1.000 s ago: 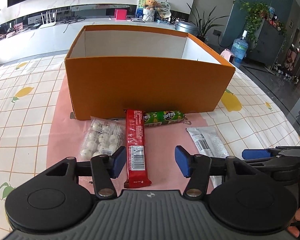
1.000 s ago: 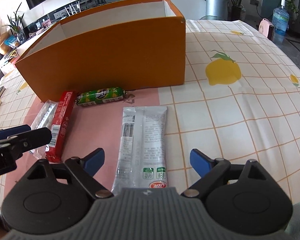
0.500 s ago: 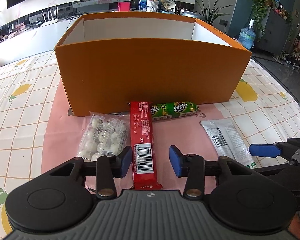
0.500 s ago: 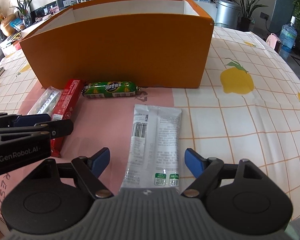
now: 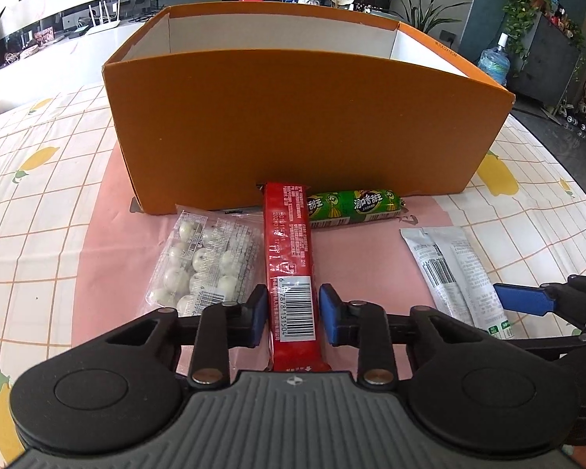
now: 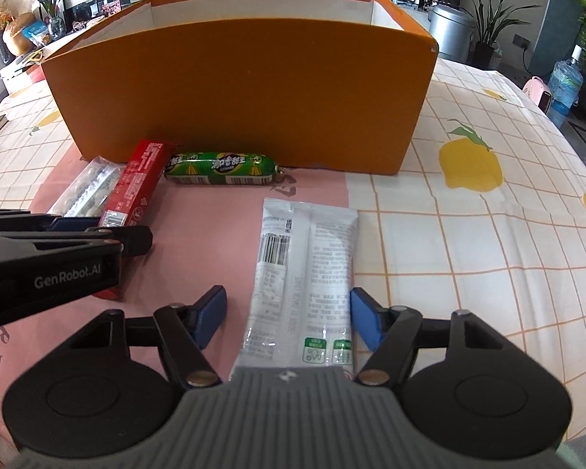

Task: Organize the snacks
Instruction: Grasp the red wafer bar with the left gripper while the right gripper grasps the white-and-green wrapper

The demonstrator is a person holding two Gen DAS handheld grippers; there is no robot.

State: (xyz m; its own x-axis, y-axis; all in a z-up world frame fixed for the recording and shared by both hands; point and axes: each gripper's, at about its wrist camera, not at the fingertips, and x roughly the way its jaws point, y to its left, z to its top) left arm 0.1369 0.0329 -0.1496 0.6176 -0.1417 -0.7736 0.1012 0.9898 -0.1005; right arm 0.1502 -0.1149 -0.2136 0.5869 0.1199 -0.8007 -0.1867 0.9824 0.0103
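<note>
Pointing steeply down at the counter (image 5: 39, 211), both grippers sit side by side over the near ends of two packets.

Left gripper (image 5: 292, 314): its fingers (image 5: 257, 314) have just been closing and now stand at the two long edges of the red bar (image 5: 289, 262), near its barcode end. The pads meet the wrapper or sit just off it; the view does not settle which. The bar lies flat, its far end at the wall of the orange box (image 5: 304, 117).

Right gripper (image 6: 289, 322): its fingers (image 6: 211, 312) have also been closing. They straddle the white pouch (image 6: 304, 273) near its near end. The right pad is at the pouch edge; the left pad stands clear of it. The pouch lies flat on the counter.

Other items: a clear bag of white balls (image 5: 205, 262) lies just left of the bar. A green sausage (image 6: 220, 167) lies along the box wall, right of the bar's far end.
</note>
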